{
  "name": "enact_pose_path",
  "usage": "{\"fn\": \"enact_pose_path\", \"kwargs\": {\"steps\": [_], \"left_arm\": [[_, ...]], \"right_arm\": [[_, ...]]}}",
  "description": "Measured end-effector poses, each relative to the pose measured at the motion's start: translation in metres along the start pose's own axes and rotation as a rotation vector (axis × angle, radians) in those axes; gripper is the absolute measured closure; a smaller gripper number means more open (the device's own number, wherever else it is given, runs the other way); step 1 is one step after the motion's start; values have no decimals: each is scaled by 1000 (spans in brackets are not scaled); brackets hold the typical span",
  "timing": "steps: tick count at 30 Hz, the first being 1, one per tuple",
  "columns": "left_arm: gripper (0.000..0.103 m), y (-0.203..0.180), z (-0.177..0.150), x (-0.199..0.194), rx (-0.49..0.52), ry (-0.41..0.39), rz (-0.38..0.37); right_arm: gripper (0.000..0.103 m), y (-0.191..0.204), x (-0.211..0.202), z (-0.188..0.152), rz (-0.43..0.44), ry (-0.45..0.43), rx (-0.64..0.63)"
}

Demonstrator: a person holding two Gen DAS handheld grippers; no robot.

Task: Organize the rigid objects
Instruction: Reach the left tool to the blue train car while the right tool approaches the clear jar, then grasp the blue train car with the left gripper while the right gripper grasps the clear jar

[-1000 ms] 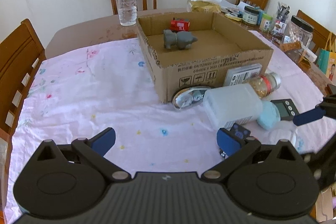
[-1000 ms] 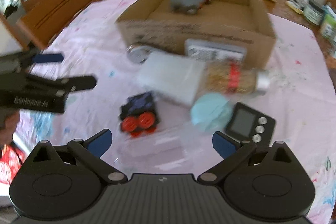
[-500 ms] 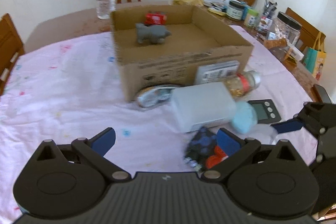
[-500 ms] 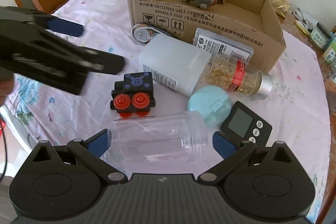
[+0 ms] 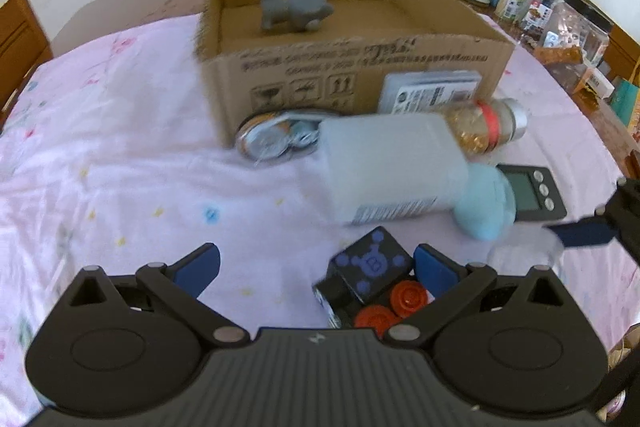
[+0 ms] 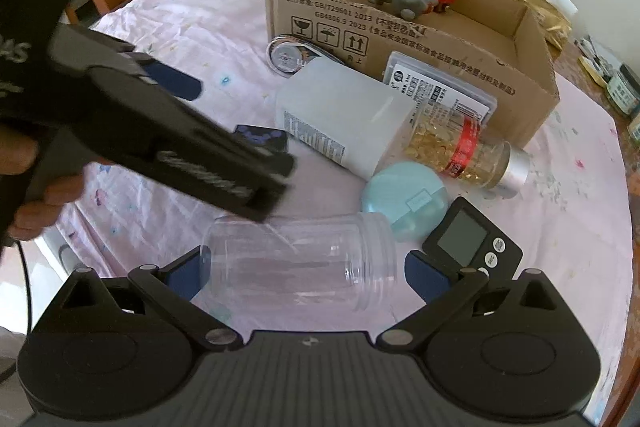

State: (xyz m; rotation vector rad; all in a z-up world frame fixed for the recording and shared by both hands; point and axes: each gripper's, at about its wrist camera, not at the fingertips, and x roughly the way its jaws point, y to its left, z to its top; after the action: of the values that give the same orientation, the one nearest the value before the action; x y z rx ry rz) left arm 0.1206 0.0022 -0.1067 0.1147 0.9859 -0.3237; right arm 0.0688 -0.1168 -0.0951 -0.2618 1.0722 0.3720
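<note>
A round wooden table (image 5: 120,7) carries a pink floral cloth (image 5: 120,131). On the cloth: an open cardboard box (image 5: 360,67), a white rectangular plastic bottle (image 5: 388,167), a clear plastic jar (image 6: 300,259), a black digital timer (image 6: 472,243), and a black toy train with red wheels (image 5: 372,283).

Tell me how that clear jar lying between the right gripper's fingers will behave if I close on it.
The clear jar lies on its side between the right gripper's open fingers, so it may roll. It looks empty, so probably light. Its smooth thin plastic wall could slip or flex; squeeze gently.
</note>
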Motion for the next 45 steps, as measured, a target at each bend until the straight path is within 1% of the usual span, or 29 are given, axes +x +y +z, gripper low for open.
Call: {"fn": "enact_pose_path", "kwargs": {"steps": [5,10,12,14,17,22,24,26,28,33,36,39,43,45], "left_arm": [[1,19,-19,-14,-25,29,59],[1,44,-34,-23,-32,48,147],[1,51,-38,-22,-38,54,157],[1,54,-40,-23,-38,49,145],[1,50,-40,-22,-4,39,111],[2,37,-39,-18,79,25,40],[6,36,-38,-16,113,26,7],[14,35,-36,-14,139,29,-12],[18,36,-35,-15,163,32,-42],[19,38,-30,-12,222,31,-71],[19,42,-27,-10,251,30,-102],[26,45,-24,-10,281,27,-123],[42,48,-18,-11,311,39,-141],[42,48,-15,-10,330,45,-145]], "right_arm": [[0,0,3,-1,7,21,-25],[0,2,6,-4,4,41,-53],[0,2,10,-6,4,54,-56],[0,3,13,-8,6,65,-57],[0,1,17,-11,33,79,-27],[0,1,16,-16,38,50,-22],[0,0,15,-18,37,37,-18],[0,1,14,-20,32,28,-9],[0,2,13,-21,25,23,2],[0,3,9,-29,5,-3,34],[0,4,7,-31,-5,-11,50],[0,6,7,-31,-15,-12,64],[0,7,7,-30,-23,-9,78],[0,8,7,-30,-28,-4,86]]}}
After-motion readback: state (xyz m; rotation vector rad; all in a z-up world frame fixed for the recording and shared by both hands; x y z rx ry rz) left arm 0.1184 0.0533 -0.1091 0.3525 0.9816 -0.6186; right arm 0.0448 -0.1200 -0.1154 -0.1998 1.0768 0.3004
